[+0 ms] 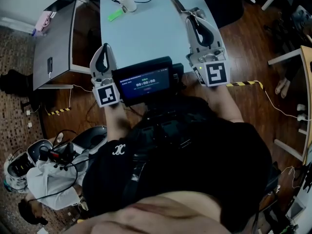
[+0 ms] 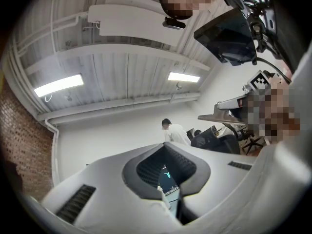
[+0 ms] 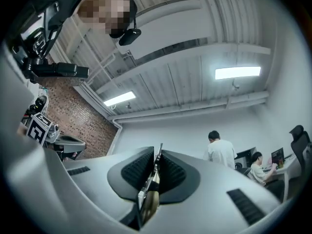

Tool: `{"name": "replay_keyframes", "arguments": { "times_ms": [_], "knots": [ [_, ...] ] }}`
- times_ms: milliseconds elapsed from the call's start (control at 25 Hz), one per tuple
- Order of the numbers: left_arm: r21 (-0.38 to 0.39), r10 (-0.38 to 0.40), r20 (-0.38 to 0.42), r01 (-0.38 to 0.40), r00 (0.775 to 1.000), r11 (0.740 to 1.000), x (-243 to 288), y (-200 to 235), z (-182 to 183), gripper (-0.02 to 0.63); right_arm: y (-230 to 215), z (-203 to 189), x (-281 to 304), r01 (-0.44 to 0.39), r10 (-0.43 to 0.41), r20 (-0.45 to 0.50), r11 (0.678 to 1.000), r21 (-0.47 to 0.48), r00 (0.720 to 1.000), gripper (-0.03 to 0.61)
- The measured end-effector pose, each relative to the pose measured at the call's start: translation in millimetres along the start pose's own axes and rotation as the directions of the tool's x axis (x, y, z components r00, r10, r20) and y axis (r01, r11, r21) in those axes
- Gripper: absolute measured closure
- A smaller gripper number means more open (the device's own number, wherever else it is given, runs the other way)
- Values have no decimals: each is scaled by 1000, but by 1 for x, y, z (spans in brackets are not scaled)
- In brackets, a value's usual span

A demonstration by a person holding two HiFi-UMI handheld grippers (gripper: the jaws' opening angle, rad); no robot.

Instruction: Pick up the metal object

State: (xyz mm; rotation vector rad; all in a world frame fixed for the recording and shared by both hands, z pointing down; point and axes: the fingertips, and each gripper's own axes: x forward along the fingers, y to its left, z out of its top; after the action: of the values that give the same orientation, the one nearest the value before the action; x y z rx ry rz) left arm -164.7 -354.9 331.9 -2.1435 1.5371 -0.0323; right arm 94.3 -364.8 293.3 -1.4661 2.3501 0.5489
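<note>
The metal object [image 1: 178,4] is being pinched in the jaws of the right gripper [image 1: 193,14], above the far right part of a pale table [image 1: 146,38]. The table is standing on a dark wooden floor [image 1: 248,48], and a cup [image 1: 126,1] is sitting near its far edge. The room is showing a brick wall [image 3: 78,116] and strip lights [image 3: 237,72] on a ribbed white ceiling.

In the right gripper view the object [image 3: 155,167] is sitting edge-on as a thin blade between the two dark pads [image 3: 136,169], which are pressing on it from both sides. Its tip is sticking out past the jaw tips.

From the head view its long axis is running away from the person and slanting left, with the free end pointing toward the table's far edge.

The left gripper [image 1: 103,48] is hovering by the near left edge, well apart from the object. Its jaws are standing slightly spread, with nothing between them.
</note>
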Motion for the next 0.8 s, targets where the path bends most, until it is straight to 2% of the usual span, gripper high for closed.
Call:
{"name": "replay_keyframes", "arguments": {
  "times_ms": [520, 800],
  "knots": [
    [1, 11, -6, -11, 1000, 1000, -3, -5, 5, 601, -2, 7, -7, -23, 23, -22, 1000, 10, 999, 574],
    [10, -20, 20, 20, 1000, 1000, -18, -39, 27, 601, -9, 20, -50, -2, 2, -14, 1000, 2, 1000, 574]
  ]
}}
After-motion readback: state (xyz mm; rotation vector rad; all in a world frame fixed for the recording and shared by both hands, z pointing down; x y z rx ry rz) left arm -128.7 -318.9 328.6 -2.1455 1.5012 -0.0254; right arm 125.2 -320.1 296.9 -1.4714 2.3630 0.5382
